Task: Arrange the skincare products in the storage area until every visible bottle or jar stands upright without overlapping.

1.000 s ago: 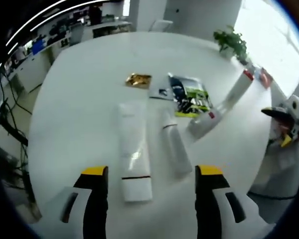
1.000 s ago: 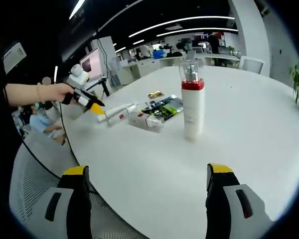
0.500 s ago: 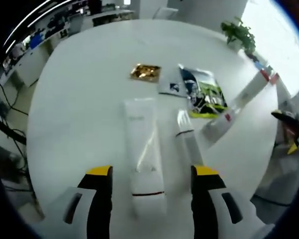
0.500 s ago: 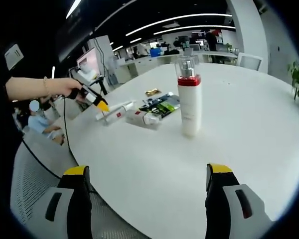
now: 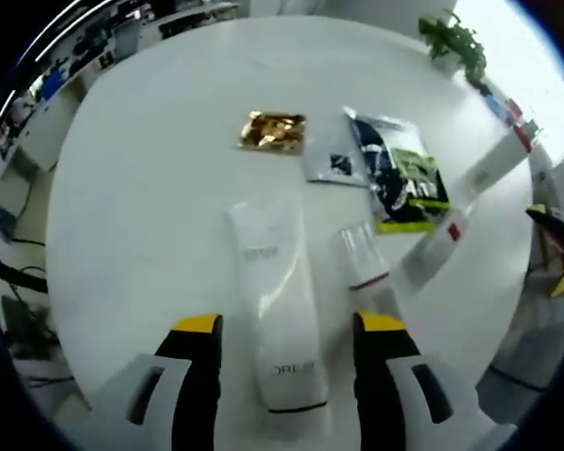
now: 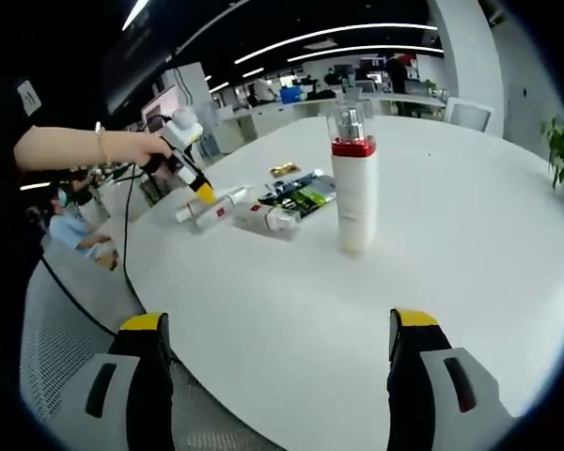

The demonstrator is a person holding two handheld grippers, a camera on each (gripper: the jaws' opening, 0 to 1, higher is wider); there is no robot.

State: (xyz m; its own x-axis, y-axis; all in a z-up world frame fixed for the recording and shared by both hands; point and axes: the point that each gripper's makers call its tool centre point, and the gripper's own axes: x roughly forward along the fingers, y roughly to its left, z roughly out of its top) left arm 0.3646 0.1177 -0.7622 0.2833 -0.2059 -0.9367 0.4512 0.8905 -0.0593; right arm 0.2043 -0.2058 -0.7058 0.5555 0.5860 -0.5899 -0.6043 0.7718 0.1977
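Observation:
In the left gripper view a flat white tube [image 5: 274, 310] lies on the white table [image 5: 150, 188], lined up between my open left gripper [image 5: 289, 327] jaws. Right of it lies a small clear-capped bottle with a red band [image 5: 362, 268]. Further right a long white tube with red marks [image 5: 470, 188] also lies flat. In the right gripper view a white bottle with a red collar and clear cap [image 6: 354, 183] stands upright. My right gripper [image 6: 278, 324] is open, well short of that bottle. A hand holds the left gripper [image 6: 193, 177] over the lying tubes [image 6: 214, 209].
A gold sachet [image 5: 274, 132], a grey sachet [image 5: 334, 162] and a green-black packet [image 5: 406, 177] lie flat beyond the tubes. A potted plant [image 5: 451, 38] stands at the table's far edge. Desks and chairs [image 6: 263, 103] surround the table, whose near edge [image 6: 197, 366] runs close to my right jaws.
The left gripper has moved in over the flat white tube, which now reaches between its jaws. In the right gripper view the hand carried it over the lying tubes. The right gripper has barely moved.

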